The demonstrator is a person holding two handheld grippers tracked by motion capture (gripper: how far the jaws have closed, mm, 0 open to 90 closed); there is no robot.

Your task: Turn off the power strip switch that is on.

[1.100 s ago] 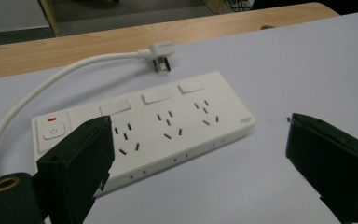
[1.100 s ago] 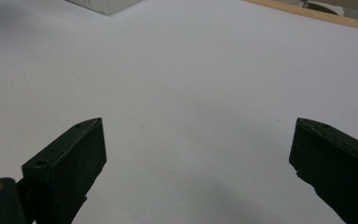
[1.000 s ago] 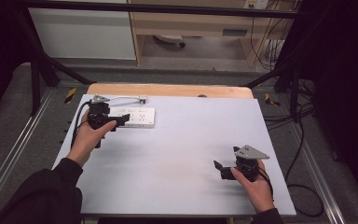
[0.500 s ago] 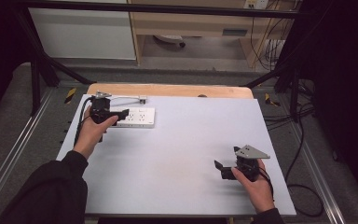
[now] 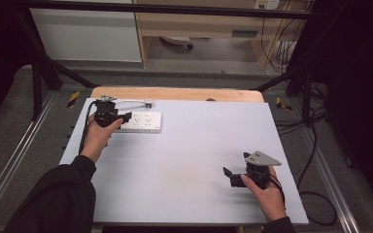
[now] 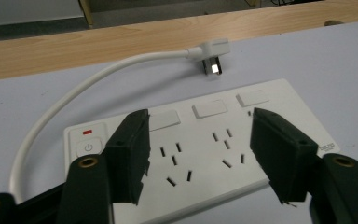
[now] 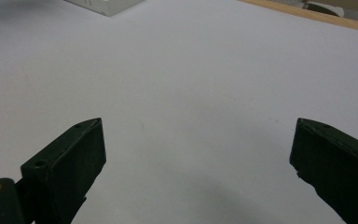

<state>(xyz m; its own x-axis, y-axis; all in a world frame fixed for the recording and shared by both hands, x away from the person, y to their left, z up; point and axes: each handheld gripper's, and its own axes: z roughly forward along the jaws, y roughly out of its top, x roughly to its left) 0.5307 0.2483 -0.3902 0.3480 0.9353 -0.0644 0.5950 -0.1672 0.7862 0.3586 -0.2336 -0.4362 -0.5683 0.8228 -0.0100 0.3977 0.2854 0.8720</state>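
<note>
The left gripper [image 6: 198, 154] hangs over the flat white plastic power strip [image 6: 200, 144] at the matte worktop's [image 5: 199, 145] far-left, jaws spread. The right gripper [image 7: 196, 168] hovers near-right, jaws wide apart.

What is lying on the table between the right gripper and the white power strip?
Nothing: in the high view the table is bare between the right gripper and the power strip. The right gripper view shows the same bare surface ahead of its open jaws.

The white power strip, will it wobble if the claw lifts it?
The flat white plastic power strip looks stiff, so it probably stays straight. Its curved white cord seems floppy and would likely dangle, dragging the plug. The smooth top may be slippery.
</note>
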